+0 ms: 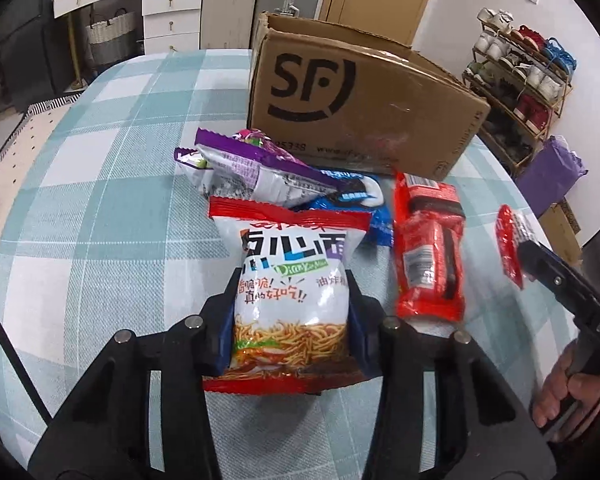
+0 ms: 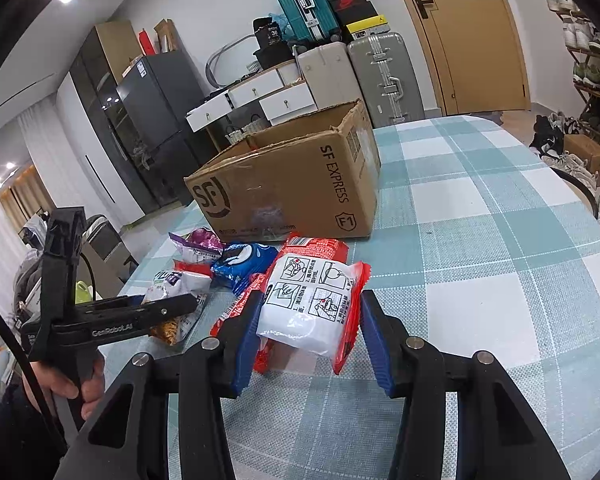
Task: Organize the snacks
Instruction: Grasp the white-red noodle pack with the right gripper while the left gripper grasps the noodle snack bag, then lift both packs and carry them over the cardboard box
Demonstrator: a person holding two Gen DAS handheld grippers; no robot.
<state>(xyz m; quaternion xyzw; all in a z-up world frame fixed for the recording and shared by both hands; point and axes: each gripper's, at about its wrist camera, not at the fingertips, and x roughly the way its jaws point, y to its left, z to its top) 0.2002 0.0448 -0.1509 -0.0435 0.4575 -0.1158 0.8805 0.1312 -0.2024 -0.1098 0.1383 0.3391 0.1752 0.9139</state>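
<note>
My left gripper (image 1: 292, 284) is shut on a white and red noodle snack bag (image 1: 288, 240), with a pad pressed against each side. Behind that bag lie a purple bag (image 1: 256, 168), a blue cookie pack (image 1: 356, 196) and a long red pack (image 1: 428, 256). My right gripper (image 2: 311, 304) is shut on a red and white packet (image 2: 316, 280), held just above the tablecloth. In the left wrist view this packet (image 1: 510, 244) shows edge-on at the right. An open cardboard box (image 1: 364, 108) (image 2: 292, 184) stands upright behind the snacks.
The table (image 2: 480, 240) has a teal and white checked cloth, with bare cloth to the right of the box. A shoe rack (image 1: 520, 80) and a purple bag (image 1: 552, 172) stand beyond the right edge. Suitcases (image 2: 384, 76) and white drawers (image 2: 268, 100) stand behind the table.
</note>
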